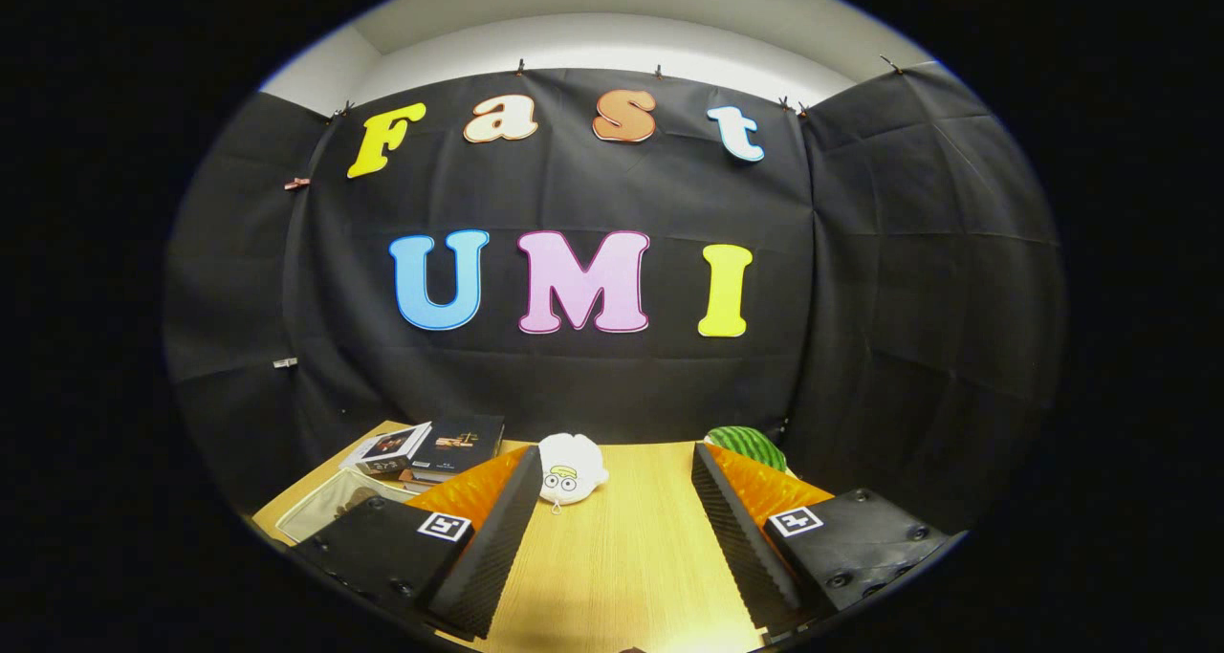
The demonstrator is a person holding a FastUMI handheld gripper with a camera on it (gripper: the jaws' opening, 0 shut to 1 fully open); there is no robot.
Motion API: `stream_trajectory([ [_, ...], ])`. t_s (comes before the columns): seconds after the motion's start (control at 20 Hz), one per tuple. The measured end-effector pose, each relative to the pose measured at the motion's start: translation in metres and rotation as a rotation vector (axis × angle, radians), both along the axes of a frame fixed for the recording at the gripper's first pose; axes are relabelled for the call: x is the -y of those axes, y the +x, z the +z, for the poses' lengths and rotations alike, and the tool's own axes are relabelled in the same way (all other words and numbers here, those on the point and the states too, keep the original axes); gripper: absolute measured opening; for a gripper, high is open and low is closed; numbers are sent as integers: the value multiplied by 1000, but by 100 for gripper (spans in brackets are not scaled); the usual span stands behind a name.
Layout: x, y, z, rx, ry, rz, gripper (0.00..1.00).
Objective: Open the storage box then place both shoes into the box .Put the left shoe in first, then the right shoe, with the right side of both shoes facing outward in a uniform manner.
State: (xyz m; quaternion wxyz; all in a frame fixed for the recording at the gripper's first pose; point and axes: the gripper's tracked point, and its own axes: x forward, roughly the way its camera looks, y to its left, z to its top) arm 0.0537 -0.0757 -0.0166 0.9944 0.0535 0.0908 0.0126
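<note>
A light wooden table [622,548] carries stacked books [430,447], a white plush toy [571,468] and a watermelon-striped ball [748,445].

Left fingers [497,529] hide part of a tray [330,505] (contents unclear)

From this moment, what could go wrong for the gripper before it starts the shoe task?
1. The gripper is open over bare wooden table, holding nothing; a white plush toy lies just ahead between the fingers and might be bumped or grabbed by mistake.
2. A clear container sits beside the left finger, near stacked books; swinging that way could knock them.
3. A watermelon-patterned object lies beyond the right finger, partly hidden.
</note>
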Motion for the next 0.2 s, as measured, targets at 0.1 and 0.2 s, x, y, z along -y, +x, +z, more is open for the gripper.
stream_trajectory([
  [0.1,-3,0,-1,-5,2,7,97],
  [0.2,-3,0,0,-6,4,15,97],
])
